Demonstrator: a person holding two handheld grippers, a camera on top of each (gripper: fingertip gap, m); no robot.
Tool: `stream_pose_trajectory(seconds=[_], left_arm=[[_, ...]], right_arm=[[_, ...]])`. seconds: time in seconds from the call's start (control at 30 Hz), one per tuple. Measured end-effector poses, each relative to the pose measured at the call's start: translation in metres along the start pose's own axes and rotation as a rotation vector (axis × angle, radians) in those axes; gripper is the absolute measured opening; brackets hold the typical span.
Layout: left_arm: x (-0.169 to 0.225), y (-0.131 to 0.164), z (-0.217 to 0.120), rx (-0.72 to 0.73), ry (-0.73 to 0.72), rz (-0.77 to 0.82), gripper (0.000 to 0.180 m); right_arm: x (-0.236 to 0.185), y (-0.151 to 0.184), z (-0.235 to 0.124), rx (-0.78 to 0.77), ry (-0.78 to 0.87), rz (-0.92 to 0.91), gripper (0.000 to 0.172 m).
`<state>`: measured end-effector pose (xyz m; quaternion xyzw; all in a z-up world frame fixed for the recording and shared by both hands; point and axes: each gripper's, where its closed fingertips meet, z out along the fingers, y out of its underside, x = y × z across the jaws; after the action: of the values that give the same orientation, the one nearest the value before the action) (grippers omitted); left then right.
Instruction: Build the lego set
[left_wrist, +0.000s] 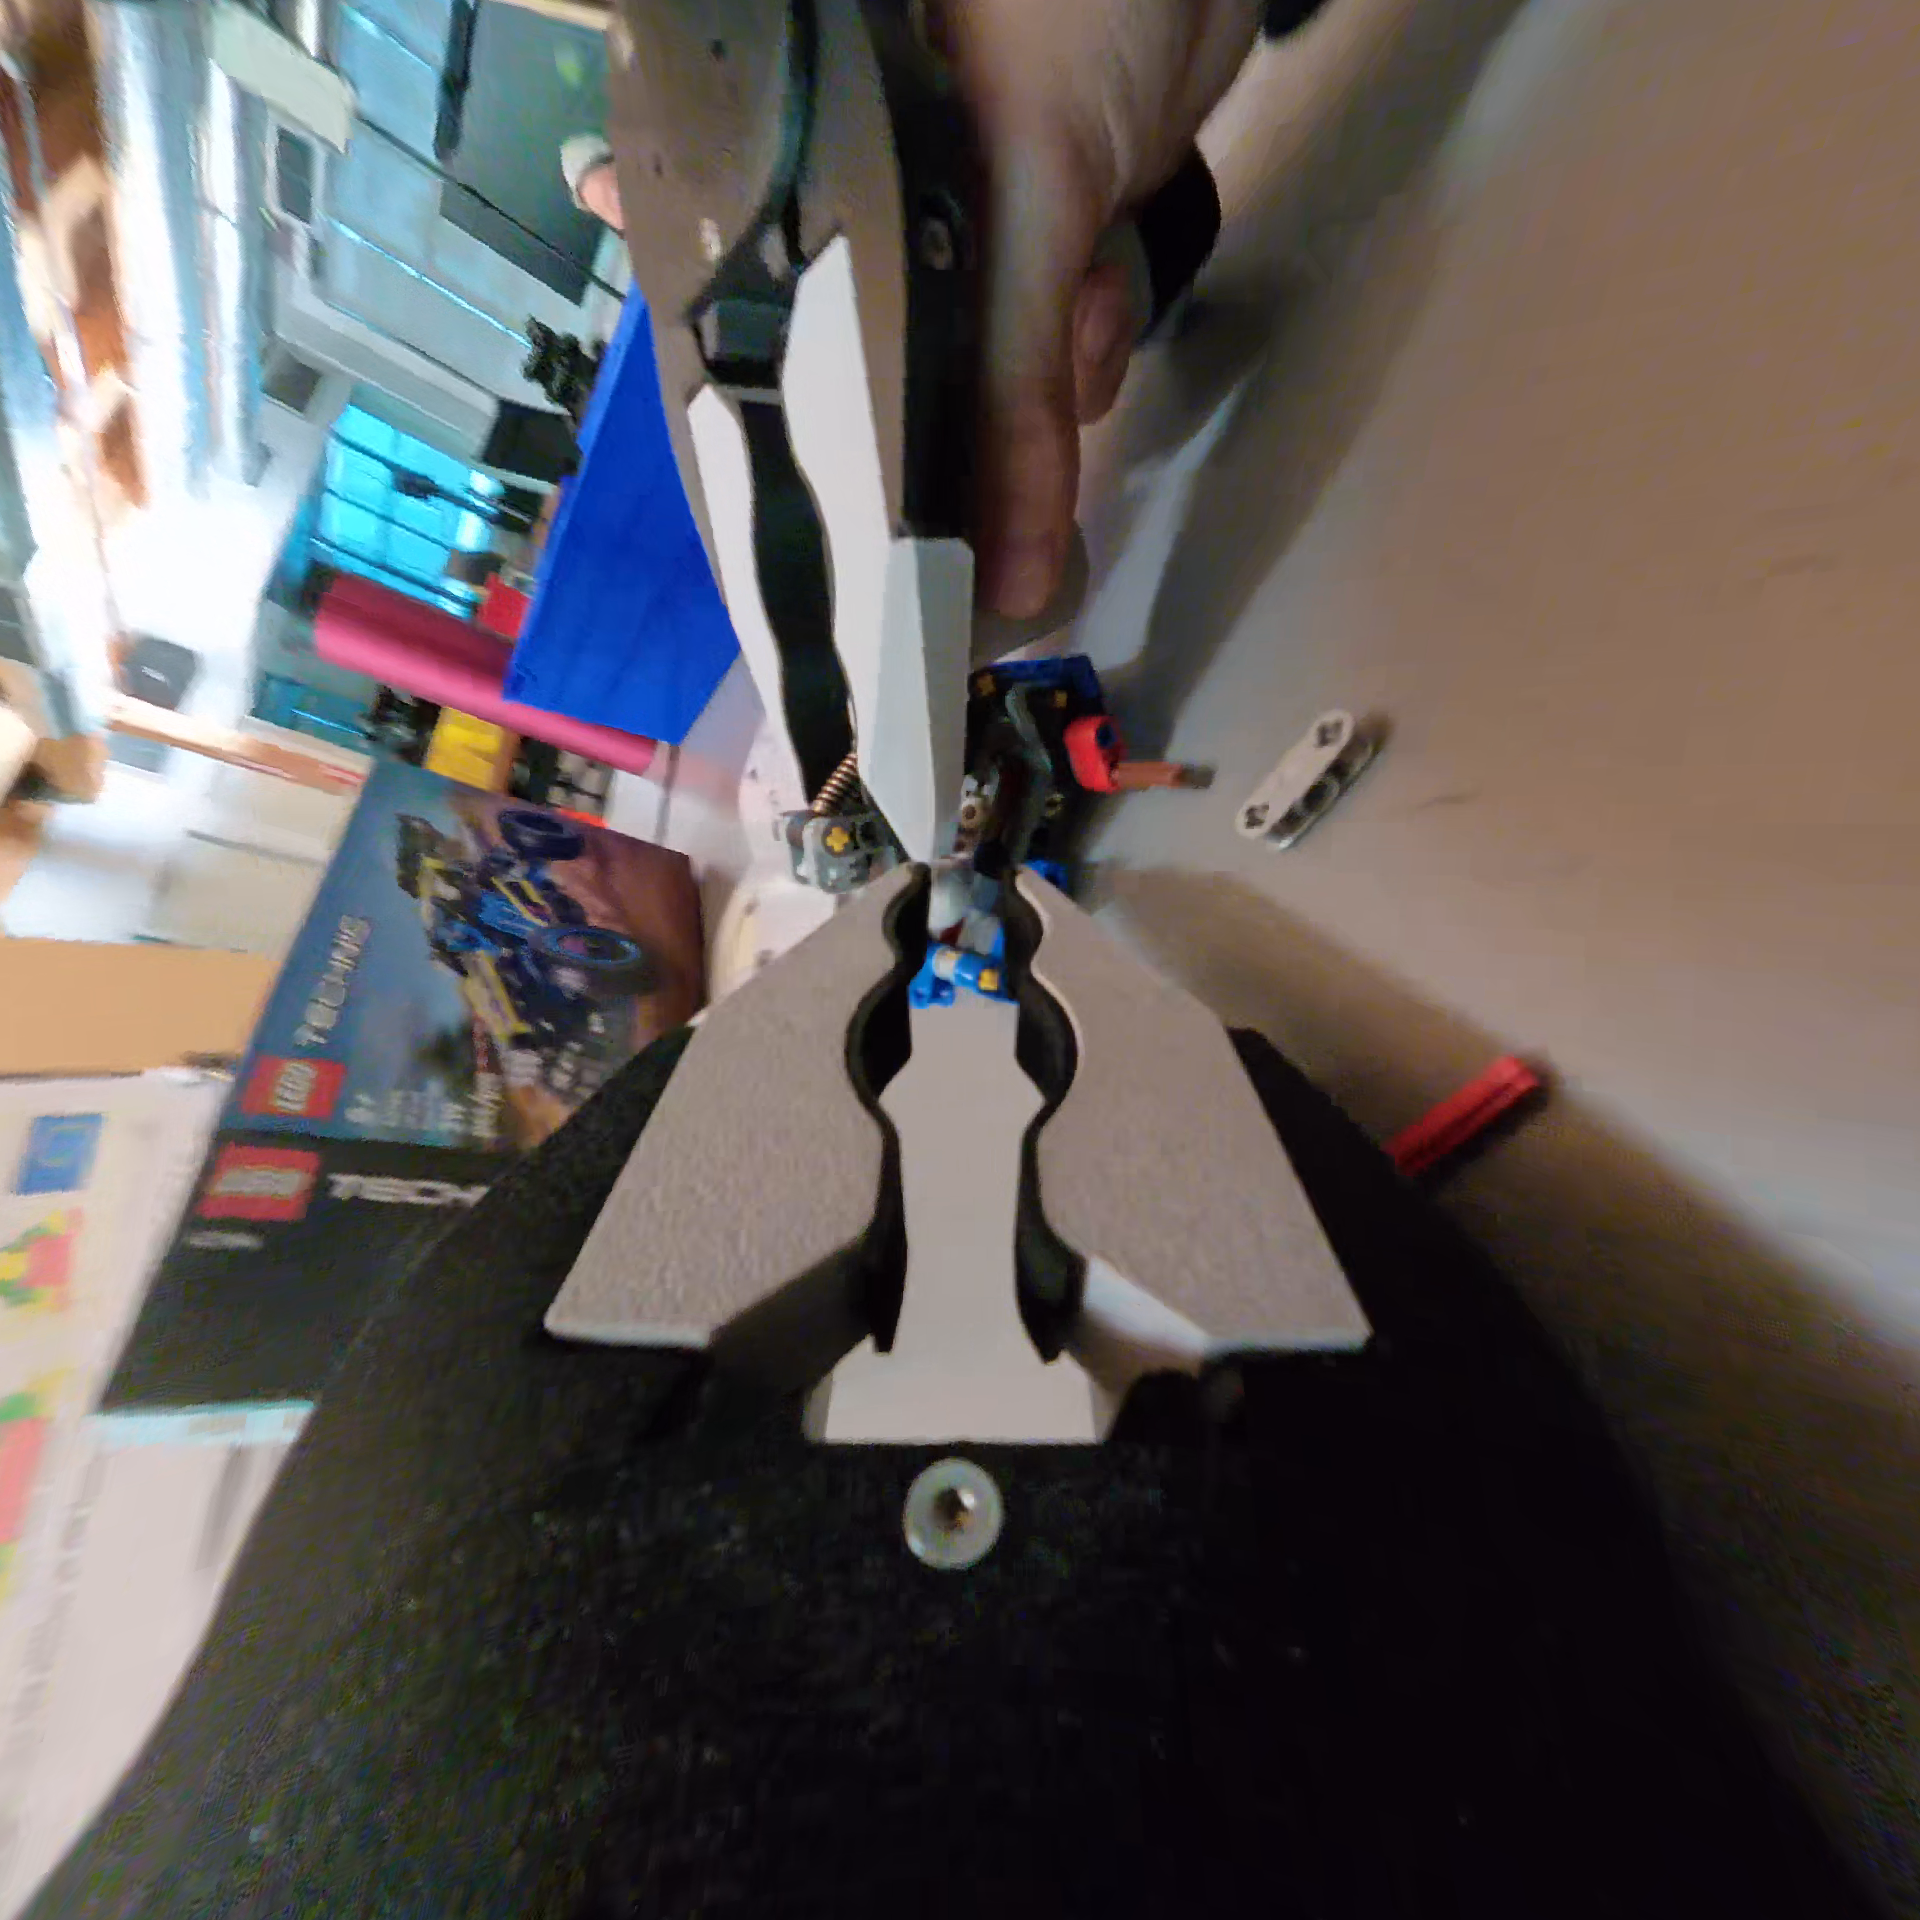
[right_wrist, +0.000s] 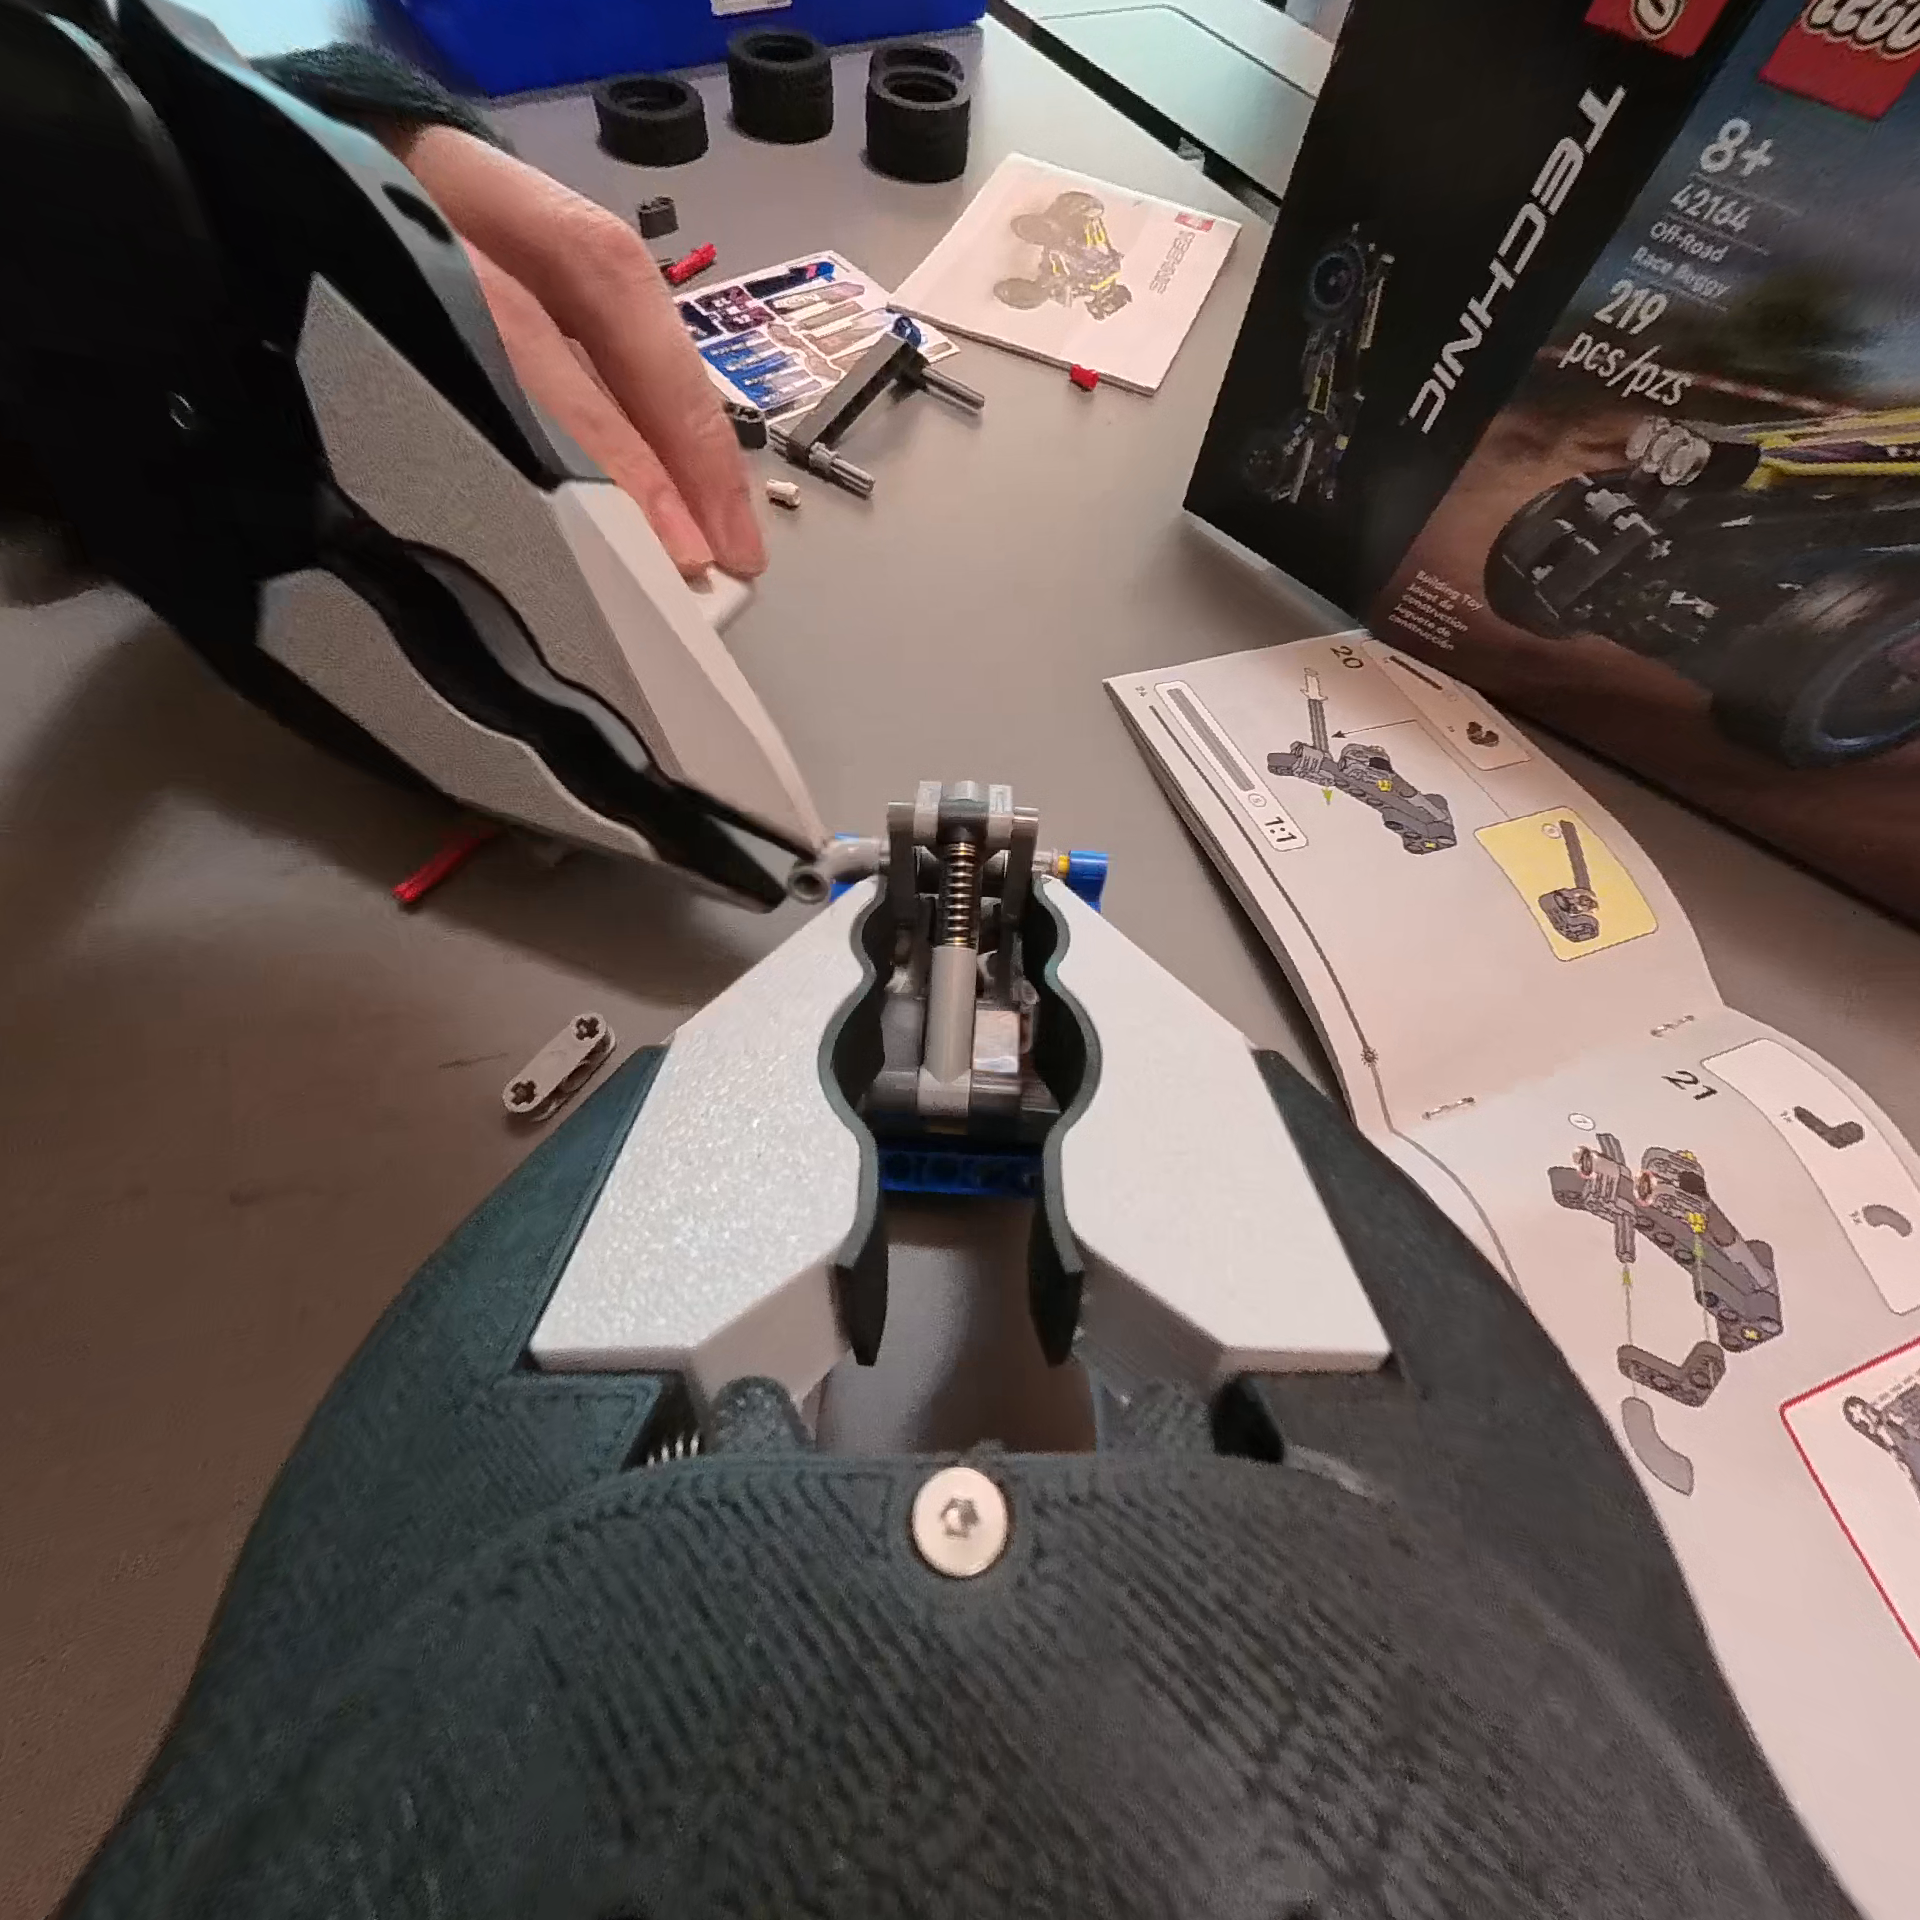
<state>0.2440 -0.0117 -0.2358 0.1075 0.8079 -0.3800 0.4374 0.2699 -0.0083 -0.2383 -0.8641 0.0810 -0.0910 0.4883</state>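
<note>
My right gripper is shut on a grey and blue brick assembly with a spring shock absorber, and holds it upright just above the grey table. My left gripper comes in from the left, its tips at a small grey bent connector on the assembly's left side. In the left wrist view the left gripper has its jaws a little apart, with the assembly's end between the tips. The right gripper reaches down from above onto the assembly.
A grey two-hole link and a red axle lie on the table to the left. An open instruction booklet and the set's box stand to the right. Black tyres, a sticker sheet and loose parts lie farther back. My two grippers' fingertips are within a few centimetres of each other.
</note>
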Motion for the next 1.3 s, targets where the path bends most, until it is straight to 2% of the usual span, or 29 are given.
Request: stream_pose_trajectory(seconds=[0.1,0.2,0.3,0.37,0.47,0.6,1.0,1.3], left_arm=[[-0.002,0.001,-0.007,0.008,0.043,-0.211,0.015],[-0.010,0.012,-0.005,-0.012,0.122,-0.435,0.031],[-0.012,0.012,-0.003,0.026,0.285,-0.641,0.049],[-0.007,0.017,0.001,0.013,0.367,-0.624,0.049],[0.000,0.018,0.005,0.012,0.405,-0.489,0.046],[0.008,0.015,0.010,0.013,0.417,-0.417,0.039],[0.008,0.013,0.013,0.030,0.462,-0.428,0.038],[0.008,0.015,0.012,0.015,0.522,-0.492,0.034]], right_arm=[[-0.001,0.000,0.000,0.004,-0.023,0.013,0.022],[-0.003,0.000,-0.001,0.002,-0.040,0.018,0.022],[-0.008,0.001,0.001,-0.008,-0.068,-0.001,0.023],[-0.010,0.001,0.000,-0.007,-0.095,0.003,0.023],[-0.012,0.001,0.000,-0.006,-0.115,-0.001,0.023],[-0.016,0.001,-0.001,-0.006,-0.142,-0.014,0.022],[-0.015,0.002,0.000,-0.009,-0.116,-0.070,0.021],[-0.013,0.001,0.001,-0.009,-0.100,-0.077,0.020]])
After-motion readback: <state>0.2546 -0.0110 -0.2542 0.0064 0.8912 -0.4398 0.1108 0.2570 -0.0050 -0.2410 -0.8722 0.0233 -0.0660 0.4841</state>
